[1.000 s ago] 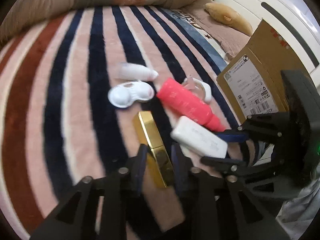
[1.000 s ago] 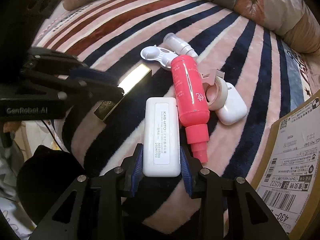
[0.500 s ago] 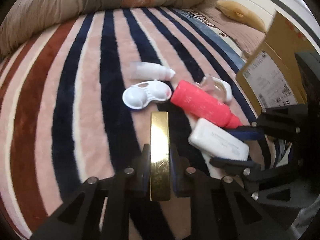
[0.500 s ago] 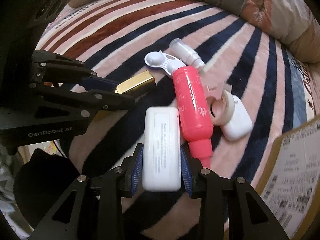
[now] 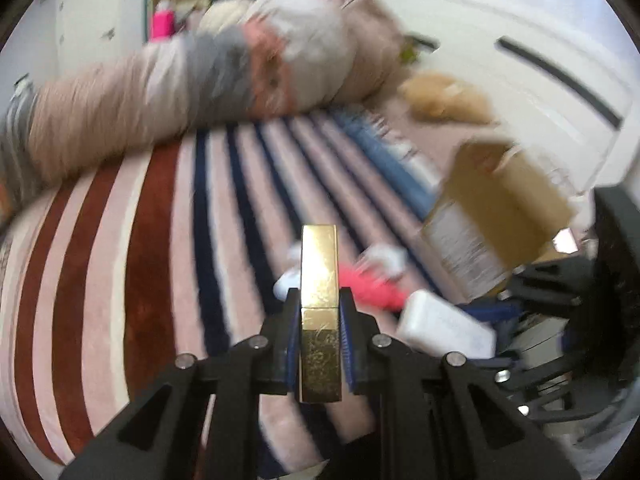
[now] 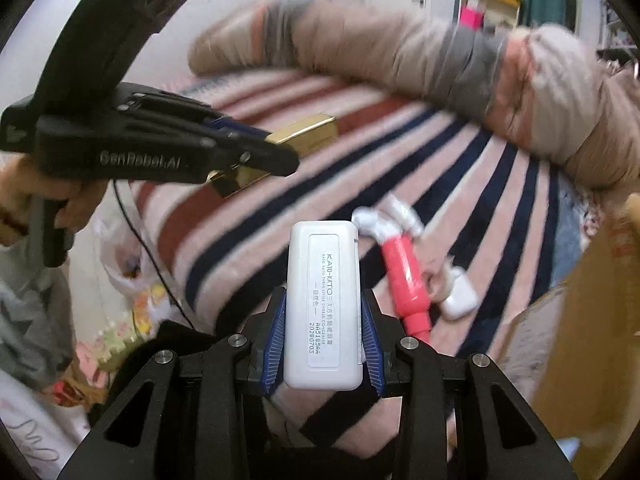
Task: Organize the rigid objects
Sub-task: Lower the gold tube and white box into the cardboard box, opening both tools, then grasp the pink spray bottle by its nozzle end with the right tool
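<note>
Left tongs [image 5: 320, 332] are clenched on a gold bar [image 5: 319, 276], its long axis running forward between the blue pads [image 5: 347, 344]; the bar is held in the air, clear of the striped bedspread [image 5: 152, 264]. In the right wrist view the same bar [image 6: 298, 140] projects from the left tongs [image 6: 276, 148] above the bed's far left side.

Right tongs [image 6: 323, 340] are clenched on a white case [image 6: 323, 304], label side up with printed text and numbers legible, also lifted off the bedspread [image 6: 492, 200]. The left wrist view shows this case [image 5: 446, 330] low at right, held by the other tool.

Remaining on the bed, right of the case: a pink bottle [image 6: 406, 276] lying on its side, a white spoon-like piece [image 6: 370, 220] at its far end, a small white tube [image 6: 404, 210] just behind, and a white earbud case [image 6: 460, 298] touching or just beside the bottle's near end. Detail here is blurred.

A cardboard box [image 6: 588, 320] stands at the far right edge. A rolled quilt [image 6: 400, 48] lies along the back of the bed.
</note>
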### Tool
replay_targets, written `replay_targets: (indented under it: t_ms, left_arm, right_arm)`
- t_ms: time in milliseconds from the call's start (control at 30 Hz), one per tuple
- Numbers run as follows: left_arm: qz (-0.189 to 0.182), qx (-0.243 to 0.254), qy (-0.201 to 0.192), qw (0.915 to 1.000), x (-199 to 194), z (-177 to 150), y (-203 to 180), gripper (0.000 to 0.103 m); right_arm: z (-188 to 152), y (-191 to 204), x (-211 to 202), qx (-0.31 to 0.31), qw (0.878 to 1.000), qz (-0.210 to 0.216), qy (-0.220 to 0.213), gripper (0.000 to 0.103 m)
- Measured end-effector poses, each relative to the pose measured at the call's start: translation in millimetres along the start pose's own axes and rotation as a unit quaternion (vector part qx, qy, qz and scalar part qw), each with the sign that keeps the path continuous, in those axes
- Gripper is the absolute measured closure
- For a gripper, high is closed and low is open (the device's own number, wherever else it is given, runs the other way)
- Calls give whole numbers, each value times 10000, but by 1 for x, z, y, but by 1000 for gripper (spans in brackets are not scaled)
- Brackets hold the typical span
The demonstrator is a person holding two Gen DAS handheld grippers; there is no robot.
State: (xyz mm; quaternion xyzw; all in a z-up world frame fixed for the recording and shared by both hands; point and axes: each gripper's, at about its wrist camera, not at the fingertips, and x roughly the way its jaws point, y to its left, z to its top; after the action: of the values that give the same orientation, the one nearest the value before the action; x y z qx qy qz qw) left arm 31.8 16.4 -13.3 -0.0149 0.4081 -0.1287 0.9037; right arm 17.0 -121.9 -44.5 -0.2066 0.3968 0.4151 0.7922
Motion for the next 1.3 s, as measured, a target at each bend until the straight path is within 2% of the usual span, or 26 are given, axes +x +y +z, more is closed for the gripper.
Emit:
replay_targets:
  t_ms: [133, 267, 333, 433, 567, 667, 733, 833, 867, 1033, 1133, 1300]
  left_arm:
    - [-348, 557, -275, 9975, -17, 42, -49, 88]
    - [-934, 1072, -288, 9894, 1, 84, -113, 88]
    - [-1205, 1273, -134, 9844, 23, 101, -145, 88]
    - [-1424, 1448, 250, 9788, 62, 115, -178, 88]
    - [-1367, 1565, 726, 9755, 103, 115, -206, 88]
    - [-938, 1727, 970, 9757, 129, 110, -217, 88]
    - [-838, 1765, 1007, 9755, 133, 107, -217, 85]
    - [-847, 1660, 908, 9783, 127, 109, -210, 67]
    - [-824, 1644, 862, 9792, 122, 109, -206, 64]
    - [-816, 1362, 476, 9862, 85, 112, -177, 62]
    - [-659, 1174, 183, 9907, 60, 112, -151, 52]
    - [-165, 783, -158, 9967, 20, 94, -84, 51]
  right_arm:
    - [-6, -23, -57, 191, 9979, -311, -530, 72]
    - [-25, -67, -104, 637, 9908, -832, -853, 72]
    - [-36, -91, -118, 908, 9861, -1060, -899, 72]
    - [-56, -129, -125, 1285, 9777, -1460, -794, 72]
    - [-78, -169, -113, 1649, 9734, -1542, -377, 72]
    - [-85, -181, -97, 1775, 9745, -1365, -135, 72]
    - [-85, -185, -89, 1773, 9745, -1371, -51, 72]
    - [-83, -184, -88, 1771, 9734, -1455, -15, 71]
    - [-82, -181, -90, 1781, 9733, -1448, -22, 71]
    - [-75, -179, -96, 1760, 9727, -1511, -106, 65]
    - [-63, -167, -100, 1638, 9747, -1502, -239, 64]
    - [-24, -118, -93, 1184, 9864, -1006, -539, 64]
